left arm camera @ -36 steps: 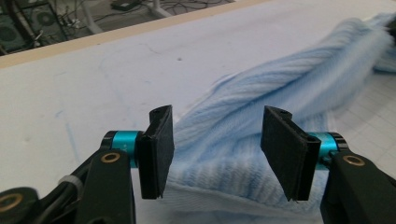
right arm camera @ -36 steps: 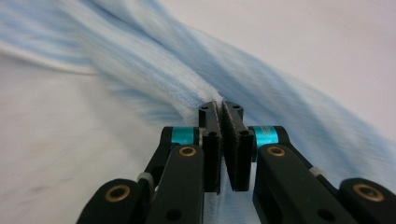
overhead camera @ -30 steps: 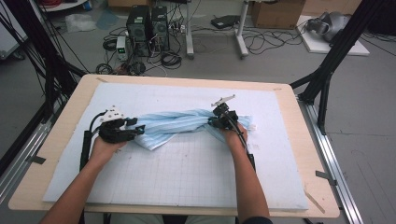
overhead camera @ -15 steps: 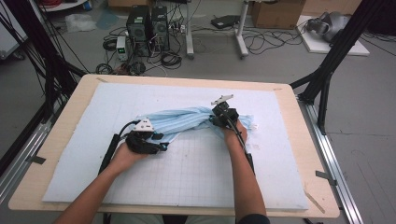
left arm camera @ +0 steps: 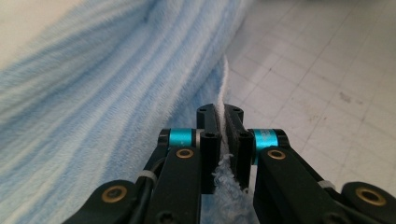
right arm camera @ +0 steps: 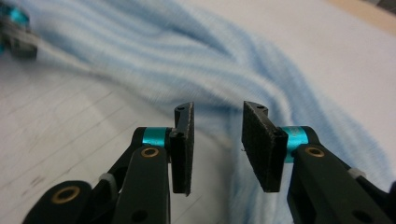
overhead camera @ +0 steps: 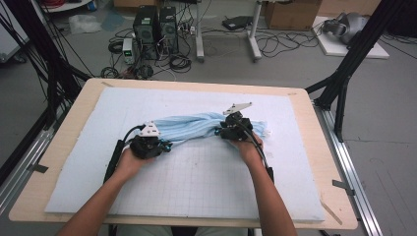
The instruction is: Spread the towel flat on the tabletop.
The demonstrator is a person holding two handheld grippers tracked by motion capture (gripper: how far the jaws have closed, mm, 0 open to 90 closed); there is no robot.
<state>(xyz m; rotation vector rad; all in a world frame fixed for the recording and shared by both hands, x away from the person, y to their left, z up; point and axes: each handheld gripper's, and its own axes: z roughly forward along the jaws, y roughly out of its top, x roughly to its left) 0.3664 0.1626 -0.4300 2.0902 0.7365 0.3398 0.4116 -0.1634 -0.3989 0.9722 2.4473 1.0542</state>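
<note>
No legible text or labels anywhere.

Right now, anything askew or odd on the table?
The light blue towel lies bunched into a twisted rope across the white mat, not flat. The left gripper pinches its edge; the right gripper has just been opening, nothing between its fingers. No damage or spills.

Lighting: even, bright, overhead; soft faint shadows under the forearms on the white mat [overhead camera: 206, 196]. No glare. High view sharp, slightly bowed at edges. Right gripper view: blue towel [right arm camera: 196, 60] smeared by motion blur. Left gripper view: far towel folds soft.
</note>
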